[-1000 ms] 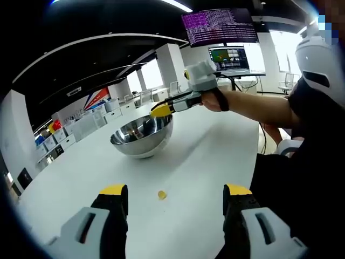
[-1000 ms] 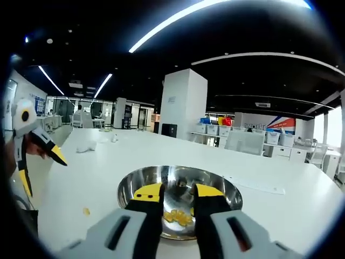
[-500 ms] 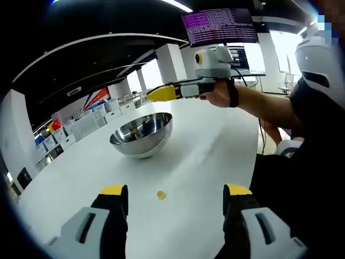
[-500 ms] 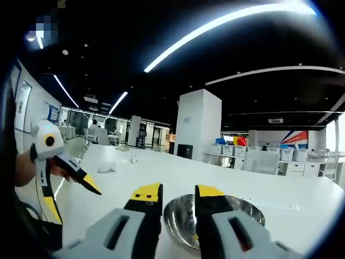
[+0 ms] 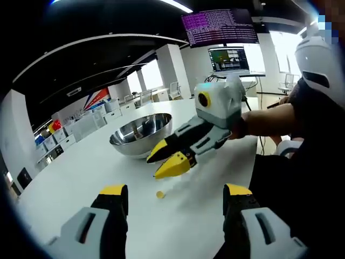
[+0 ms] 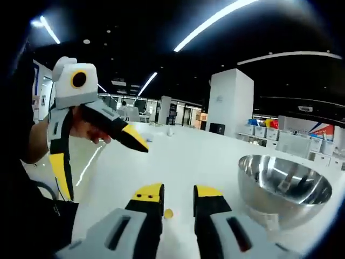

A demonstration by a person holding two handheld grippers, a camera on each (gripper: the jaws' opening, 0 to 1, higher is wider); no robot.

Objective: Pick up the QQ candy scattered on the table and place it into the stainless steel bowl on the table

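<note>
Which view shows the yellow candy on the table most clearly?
The left gripper view: the candy lies unobstructed on the white table, below the right tool. In the right gripper view, the candy appears small between that tool's jaws.

Candy (image 5: 159,194): yellow. Bowl (image 5: 140,134): mirror-bright silver steel. Table (image 5: 75,172): plain white. Right gripper (image 5: 168,162): grey-white body, black jaws, yellow tips. Left gripper (image 5: 175,199): same scheme.

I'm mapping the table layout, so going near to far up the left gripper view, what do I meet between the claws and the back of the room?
Left claw → yellow candy on the white table → right claw tips above it → stainless steel bowl → monitors at the back.
</note>
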